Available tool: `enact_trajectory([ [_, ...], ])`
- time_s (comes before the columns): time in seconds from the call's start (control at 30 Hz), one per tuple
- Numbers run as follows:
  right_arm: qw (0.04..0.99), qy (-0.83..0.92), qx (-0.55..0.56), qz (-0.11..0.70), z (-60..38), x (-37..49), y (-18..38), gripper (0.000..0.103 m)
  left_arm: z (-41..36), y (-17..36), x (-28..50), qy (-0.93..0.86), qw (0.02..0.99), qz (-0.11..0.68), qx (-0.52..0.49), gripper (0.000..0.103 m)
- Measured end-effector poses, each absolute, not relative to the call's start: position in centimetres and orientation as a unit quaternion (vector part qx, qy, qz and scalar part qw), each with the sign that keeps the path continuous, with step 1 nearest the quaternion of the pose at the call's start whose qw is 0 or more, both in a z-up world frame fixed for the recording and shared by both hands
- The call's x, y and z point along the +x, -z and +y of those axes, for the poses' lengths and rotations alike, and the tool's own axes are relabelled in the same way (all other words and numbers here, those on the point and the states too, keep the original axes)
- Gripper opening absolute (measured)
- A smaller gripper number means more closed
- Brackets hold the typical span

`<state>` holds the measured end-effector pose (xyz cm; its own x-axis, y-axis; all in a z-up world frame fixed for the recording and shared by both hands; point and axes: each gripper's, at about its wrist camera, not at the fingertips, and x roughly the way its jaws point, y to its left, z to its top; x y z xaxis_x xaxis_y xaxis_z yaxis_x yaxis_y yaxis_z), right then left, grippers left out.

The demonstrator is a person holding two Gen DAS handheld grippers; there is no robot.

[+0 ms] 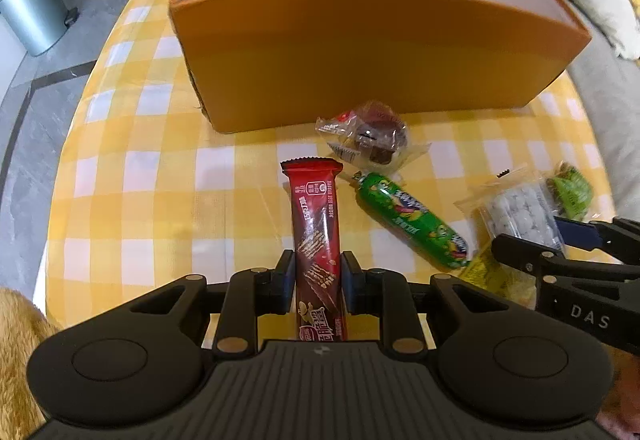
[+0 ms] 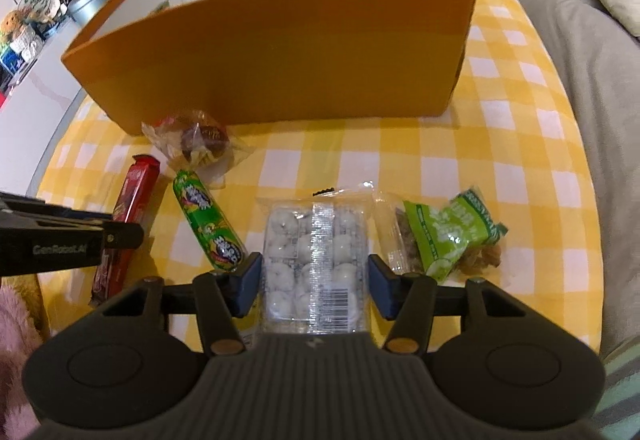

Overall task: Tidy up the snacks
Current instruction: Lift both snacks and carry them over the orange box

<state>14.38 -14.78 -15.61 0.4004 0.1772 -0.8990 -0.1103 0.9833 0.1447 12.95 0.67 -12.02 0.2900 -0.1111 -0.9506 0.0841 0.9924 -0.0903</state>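
The orange box (image 1: 360, 52) fills the upper frame on the checked tablecloth (image 1: 132, 176), beyond both packets; your left gripper (image 1: 317, 282) pinches the red wafer bar (image 1: 316, 224) at lower centre, its long axis running straight up the frame toward the box; in the right view, your right gripper (image 2: 315, 282) brackets the clear packet of white sweets (image 2: 316, 264), pads at its edges, long axis likewise boxward.

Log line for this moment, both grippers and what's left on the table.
left gripper: shut on red wafer bar | right gripper: around clear pack of white candies, contact unclear | loose: green tube, green packet | orange box: open
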Motion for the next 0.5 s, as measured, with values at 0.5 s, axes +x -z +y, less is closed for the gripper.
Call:
enact_trajectory([
  [0.5,0.865,-0.088,0.083,0.487,-16.7,13.7,11.1,0.054,0.6,6.6,12.7,0.097,0.831,0.548,-0.02,0.026],
])
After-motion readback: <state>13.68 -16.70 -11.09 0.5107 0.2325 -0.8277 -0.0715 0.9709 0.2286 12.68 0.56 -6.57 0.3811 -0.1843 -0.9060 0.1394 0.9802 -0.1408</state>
